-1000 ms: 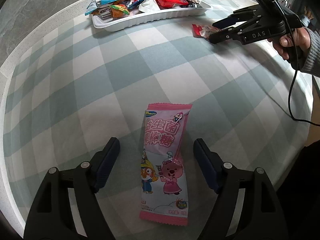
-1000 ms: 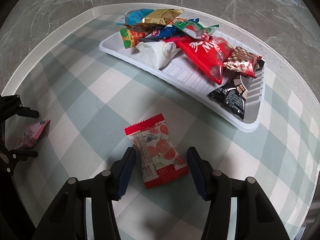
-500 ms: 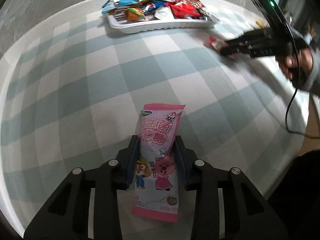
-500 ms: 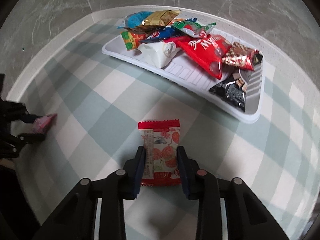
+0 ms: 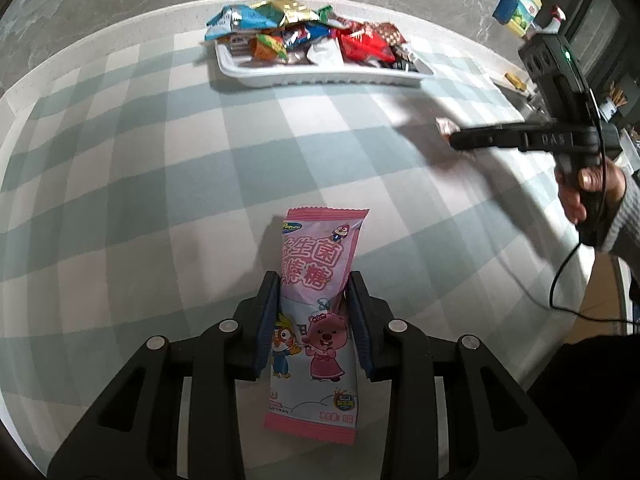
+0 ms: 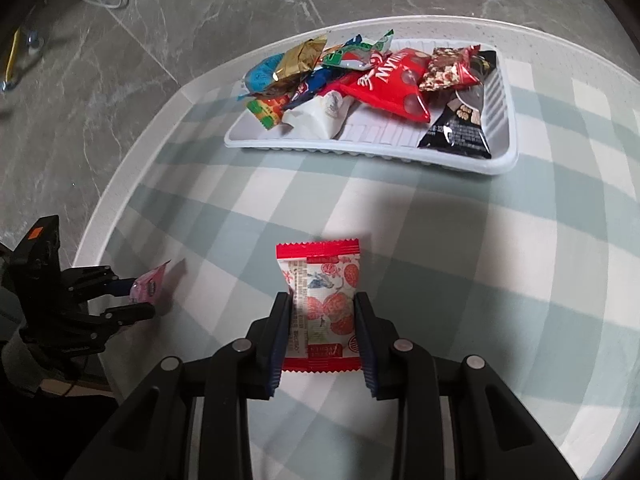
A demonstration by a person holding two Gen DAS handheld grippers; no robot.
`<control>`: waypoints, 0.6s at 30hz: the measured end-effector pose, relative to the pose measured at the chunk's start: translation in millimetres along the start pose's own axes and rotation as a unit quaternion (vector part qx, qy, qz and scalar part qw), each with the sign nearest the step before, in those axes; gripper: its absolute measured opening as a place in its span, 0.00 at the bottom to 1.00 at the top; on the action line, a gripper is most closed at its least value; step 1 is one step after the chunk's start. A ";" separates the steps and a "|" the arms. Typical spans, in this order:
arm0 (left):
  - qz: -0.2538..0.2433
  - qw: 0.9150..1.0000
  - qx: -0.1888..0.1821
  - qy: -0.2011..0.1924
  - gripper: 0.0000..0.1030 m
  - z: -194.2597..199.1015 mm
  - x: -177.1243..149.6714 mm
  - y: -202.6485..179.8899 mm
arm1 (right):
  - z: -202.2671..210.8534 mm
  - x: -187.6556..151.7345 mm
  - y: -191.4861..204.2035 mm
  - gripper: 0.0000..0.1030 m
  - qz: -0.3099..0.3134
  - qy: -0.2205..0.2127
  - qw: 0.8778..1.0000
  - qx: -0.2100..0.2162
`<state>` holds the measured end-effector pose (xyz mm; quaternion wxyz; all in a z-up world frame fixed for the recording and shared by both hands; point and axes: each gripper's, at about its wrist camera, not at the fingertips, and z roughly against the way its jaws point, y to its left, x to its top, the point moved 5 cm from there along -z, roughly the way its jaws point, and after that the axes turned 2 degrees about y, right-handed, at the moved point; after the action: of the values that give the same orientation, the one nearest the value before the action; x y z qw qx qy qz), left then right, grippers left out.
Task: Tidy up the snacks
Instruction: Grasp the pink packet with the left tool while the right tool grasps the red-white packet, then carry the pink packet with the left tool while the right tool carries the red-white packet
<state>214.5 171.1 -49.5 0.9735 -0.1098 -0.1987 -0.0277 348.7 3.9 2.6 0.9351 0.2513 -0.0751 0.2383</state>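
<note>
Both tongs are loaded. The left tongs (image 5: 312,320) are clamped on the pink pack (image 5: 316,304), pads pressing its two long edges near mid-length. The right tongs (image 6: 322,320) are clamped on the red pack (image 6: 322,300), pads on its two side edges.

Governing relation: the tray (image 6: 496,162) lies ahead of both tongs, at the far side of the tabletop (image 5: 120,160).

- Right tongs: nearer of the two. The tray's long front rim runs across the view, slightly right of the tongs' axis. Bare ribbed floor shows in the middle of the tray, just behind the front rim.
- Left tongs: well apart from the tray, which sits ahead and nearly centred.
- Pink pack: long axis in line with the fingers, so it would reach the tray end-on, and it overhangs the pads at both ends.
- Red pack: short, its long axis also along the fingers.

Limits of view:

- Whether either pack is lifted clear of the tabletop cannot be told with certainty; shadows below both suggest so.
- From the left camera the right tongs are motion-blurred, and only a corner of the red pack shows.
- From the right camera the left tongs show at the frame edge with only a pink tip visible.
- Packs piled at the tray's left end overlap, hiding the floor there.
</note>
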 end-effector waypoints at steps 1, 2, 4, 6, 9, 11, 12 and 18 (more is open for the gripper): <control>0.000 1.000 -0.004 0.000 0.31 0.6 2.3 -1.0 | 1.2 -1.4 1.3 0.33 -0.004 -0.002 1.000 0.004; 0.000 1.000 -0.005 -0.002 0.31 1.4 4.2 -1.6 | 1.7 -1.8 2.2 0.33 -0.007 -0.003 1.000 0.007; -0.001 1.000 -0.011 -0.006 0.31 2.8 9.9 -3.4 | 3.2 -3.1 4.1 0.33 -0.014 -0.006 1.000 0.014; -0.003 1.000 -0.012 -0.010 0.31 4.0 16.0 -5.1 | 3.7 -3.0 6.3 0.33 -0.022 -0.010 0.999 0.023; -0.004 1.000 -0.019 -0.016 0.31 4.7 25.0 -6.7 | 6.0 -1.3 8.5 0.33 -0.031 -0.016 0.999 0.031; -0.006 1.000 -0.022 -0.020 0.31 4.9 31.4 -7.4 | 8.9 0.7 9.3 0.33 -0.037 -0.021 0.998 0.035; -0.007 0.999 -0.023 -0.021 0.31 4.8 33.4 -7.5 | 10.2 1.8 9.6 0.33 -0.039 -0.023 0.998 0.039; -0.006 0.999 -0.037 -0.031 0.31 3.6 51.3 -8.2 | 17.9 14.2 9.5 0.33 -0.059 -0.039 0.996 0.060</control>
<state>259.5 163.4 -24.5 0.9620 -0.1448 -0.2285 -0.0378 356.2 7.9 25.9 0.9270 0.3205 -0.0824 0.1764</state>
